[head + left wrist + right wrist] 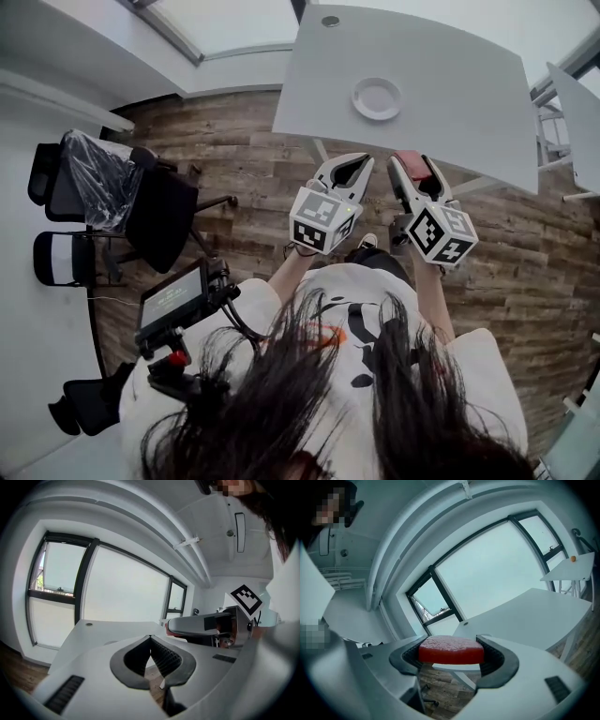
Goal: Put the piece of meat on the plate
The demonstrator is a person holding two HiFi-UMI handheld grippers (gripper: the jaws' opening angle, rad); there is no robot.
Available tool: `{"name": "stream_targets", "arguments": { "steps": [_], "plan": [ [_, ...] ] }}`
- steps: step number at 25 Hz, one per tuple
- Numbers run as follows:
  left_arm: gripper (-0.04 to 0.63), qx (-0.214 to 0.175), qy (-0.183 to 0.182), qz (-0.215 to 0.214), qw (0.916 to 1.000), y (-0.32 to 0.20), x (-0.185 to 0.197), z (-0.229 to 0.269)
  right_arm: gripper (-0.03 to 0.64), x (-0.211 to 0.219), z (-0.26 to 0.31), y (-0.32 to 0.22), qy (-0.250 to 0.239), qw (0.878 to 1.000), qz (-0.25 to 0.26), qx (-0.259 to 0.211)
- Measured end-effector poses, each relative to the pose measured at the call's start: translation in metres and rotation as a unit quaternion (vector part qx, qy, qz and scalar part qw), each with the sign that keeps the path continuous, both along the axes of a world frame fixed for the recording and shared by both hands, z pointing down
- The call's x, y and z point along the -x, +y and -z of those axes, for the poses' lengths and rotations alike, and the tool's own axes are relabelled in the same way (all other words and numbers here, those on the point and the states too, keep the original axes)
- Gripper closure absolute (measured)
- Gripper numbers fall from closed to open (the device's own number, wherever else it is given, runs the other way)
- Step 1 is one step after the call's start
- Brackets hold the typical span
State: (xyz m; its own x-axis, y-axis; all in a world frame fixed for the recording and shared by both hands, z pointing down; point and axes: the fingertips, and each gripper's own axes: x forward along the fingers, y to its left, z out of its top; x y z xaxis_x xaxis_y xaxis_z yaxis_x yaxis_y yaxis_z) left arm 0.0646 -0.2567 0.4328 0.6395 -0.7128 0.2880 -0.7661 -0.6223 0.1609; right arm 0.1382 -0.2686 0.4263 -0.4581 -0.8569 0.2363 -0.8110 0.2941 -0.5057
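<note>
Meat (451,649): red slab clamped between the right claw (412,167) jaws, long axis spanning them, held over the floor (244,187).
Plate (377,97): on the desk (469,112), 11 o'clock from meat, well apart.
Left claw (345,171): closed, empty.

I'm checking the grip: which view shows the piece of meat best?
The right gripper view: the piece of meat fills the right claw. The head view shows only a small red patch; the left gripper view, a sliver.
</note>
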Motion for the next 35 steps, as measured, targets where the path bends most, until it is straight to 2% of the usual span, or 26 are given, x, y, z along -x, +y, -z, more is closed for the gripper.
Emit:
{"name": "stream_targets", "arguments": {
  "steps": [5, 18, 24, 29, 35],
  "plan": [
    [0.591, -0.002, -0.003, 0.01, 0.9999, -0.004, 0.005, 0.003, 0.301, 0.004, 0.004, -0.008, -0.003, 1.0, 0.008, -0.001],
    [0.591, 0.025, -0.014, 0.028, 0.9992, -0.004, 0.018, -0.015, 0.301, 0.015, -0.012, -0.015, -0.017, 0.999, 0.024, 0.018],
    [0.591, 0.03, -0.018, 0.003, 0.9994, -0.061, 0.013, -0.03, 0.301, 0.007, -0.033, -0.065, -0.006, 0.999, 0.011, 0.042],
    [0.591, 0.042, -0.025, -0.017, 0.9987, -0.12, 0.023, -0.046, 0.301, 0.01, -0.054, -0.115, 0.011, 0.998, -0.003, 0.062],
    [0.591, 0.056, -0.027, -0.031, 0.9976, -0.166, 0.036, -0.059, 0.301, 0.022, -0.089, -0.153, 0.036, 0.995, -0.002, 0.092]
  ]
}}
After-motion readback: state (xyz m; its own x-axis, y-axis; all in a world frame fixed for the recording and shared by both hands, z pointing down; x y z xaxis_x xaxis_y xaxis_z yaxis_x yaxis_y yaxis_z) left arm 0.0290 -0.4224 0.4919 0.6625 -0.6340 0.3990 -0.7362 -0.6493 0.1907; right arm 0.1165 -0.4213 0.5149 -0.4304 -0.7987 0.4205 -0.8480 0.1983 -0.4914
